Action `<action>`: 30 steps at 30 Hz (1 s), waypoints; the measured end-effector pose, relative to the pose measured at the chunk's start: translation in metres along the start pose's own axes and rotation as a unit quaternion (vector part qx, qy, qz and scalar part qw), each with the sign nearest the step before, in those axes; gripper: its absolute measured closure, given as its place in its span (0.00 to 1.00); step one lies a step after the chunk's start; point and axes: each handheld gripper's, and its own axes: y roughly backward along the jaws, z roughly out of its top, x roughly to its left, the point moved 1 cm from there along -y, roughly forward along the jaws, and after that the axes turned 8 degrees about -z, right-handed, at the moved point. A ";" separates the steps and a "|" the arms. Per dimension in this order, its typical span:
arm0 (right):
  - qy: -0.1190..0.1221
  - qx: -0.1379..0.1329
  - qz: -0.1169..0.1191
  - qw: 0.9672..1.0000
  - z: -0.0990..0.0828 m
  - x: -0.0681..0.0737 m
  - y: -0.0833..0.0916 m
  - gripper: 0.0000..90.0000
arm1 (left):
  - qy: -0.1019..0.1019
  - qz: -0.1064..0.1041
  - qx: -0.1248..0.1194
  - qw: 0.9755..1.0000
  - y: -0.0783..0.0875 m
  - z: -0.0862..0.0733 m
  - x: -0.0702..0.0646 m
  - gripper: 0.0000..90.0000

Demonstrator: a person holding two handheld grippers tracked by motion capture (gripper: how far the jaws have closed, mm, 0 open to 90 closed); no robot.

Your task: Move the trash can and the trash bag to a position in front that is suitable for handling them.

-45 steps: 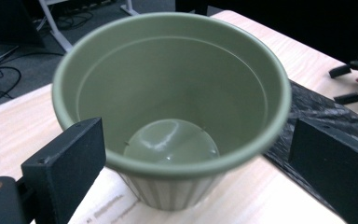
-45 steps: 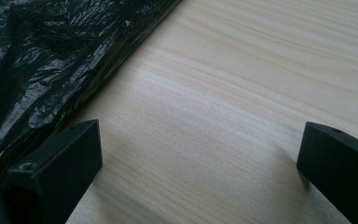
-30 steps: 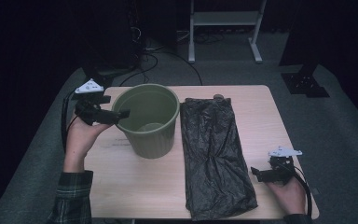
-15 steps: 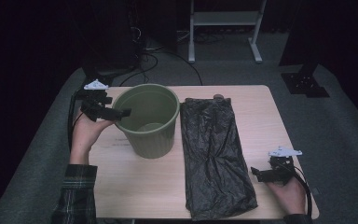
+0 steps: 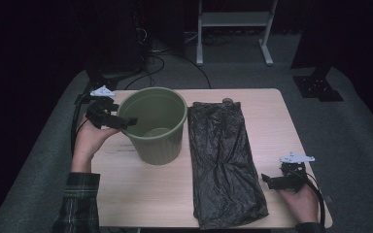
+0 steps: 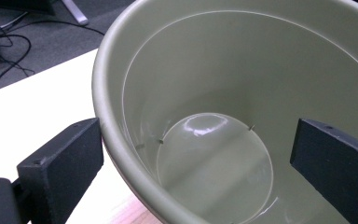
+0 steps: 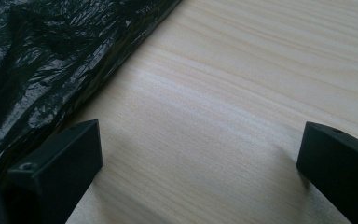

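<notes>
**Left gripper straddling bin rim; right gripper idle beside bag**

While the high view takes in the whole table (image 5: 141, 194), the green bin (image 5: 155, 127) stands upright on its left half, mouth up. Left gripper (image 5: 125, 121) sits at the bin's left rim, held by the left hand (image 5: 91, 141), jaw tips reaching over the rim. Black plastic bag (image 5: 223, 160) lies flat just right of the bin, running from the far edge to the near edge. Right gripper (image 5: 268, 181) rests low at the near right, held by the right hand (image 5: 301, 201), tips just beside the bag's right edge.

Left gripper view: left gripper (image 6: 200, 154) jaws spread wide. One jaw outside the green bin (image 6: 242, 70), close against its rim; the other over the inside. Rim wall passes between them, not pinched. Bin bottom bare, glossy.

Right gripper view: right gripper (image 7: 200, 163) jaws wide apart, nothing between them but bare table (image 7: 242, 84). Black plastic bag (image 7: 42, 60), crinkled, lies at the left; one jaw just beside its edge. Touching or not, cannot tell.
</notes>
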 end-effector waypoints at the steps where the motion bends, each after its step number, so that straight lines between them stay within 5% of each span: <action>1: 0.000 0.000 0.000 1.000 0.000 0.000 0.000 0.00 | -0.001 -0.002 0.002 1.000 0.000 0.000 -0.001 0.02; 17: -0.002 0.001 0.000 1.000 0.000 0.000 0.000 0.00 | -0.029 -0.025 0.021 0.999 -0.004 -0.003 -0.020 0.02; 30: -0.001 0.001 0.001 1.000 0.000 0.000 0.000 0.00 | -0.032 -0.040 0.024 0.998 -0.006 -0.007 -0.032 0.02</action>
